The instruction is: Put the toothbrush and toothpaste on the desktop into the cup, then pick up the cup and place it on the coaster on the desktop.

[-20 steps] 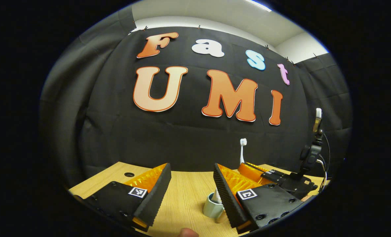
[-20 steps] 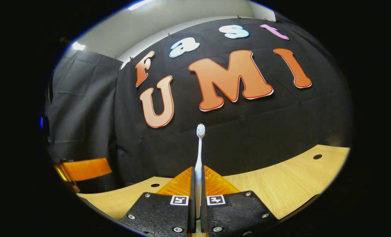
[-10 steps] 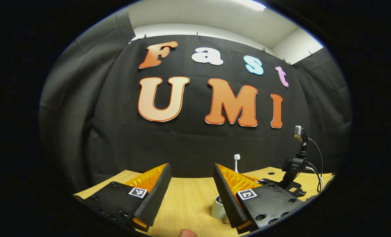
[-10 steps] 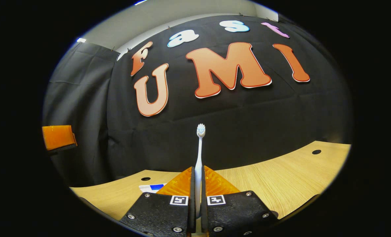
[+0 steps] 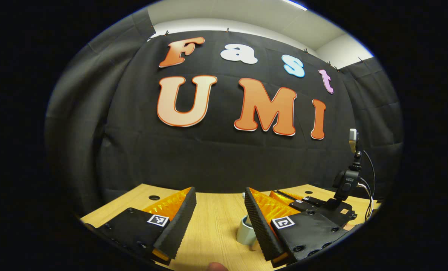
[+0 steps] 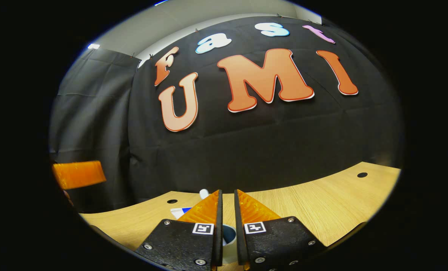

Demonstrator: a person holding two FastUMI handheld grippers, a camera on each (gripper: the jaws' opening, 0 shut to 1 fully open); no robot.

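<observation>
While the right claw hangs with a narrow empty gap over the pale round cup on the wooden surface, the wide left claw beside it could knock the cup over.

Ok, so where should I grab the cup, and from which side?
Take the cup by its round side wall, about mid-height, coming in level from the side. It stands upright on the desk with its mouth up, so a side grip should keep it level. The left gripper is open, and one of its fingers partly hides the cup.
</observation>
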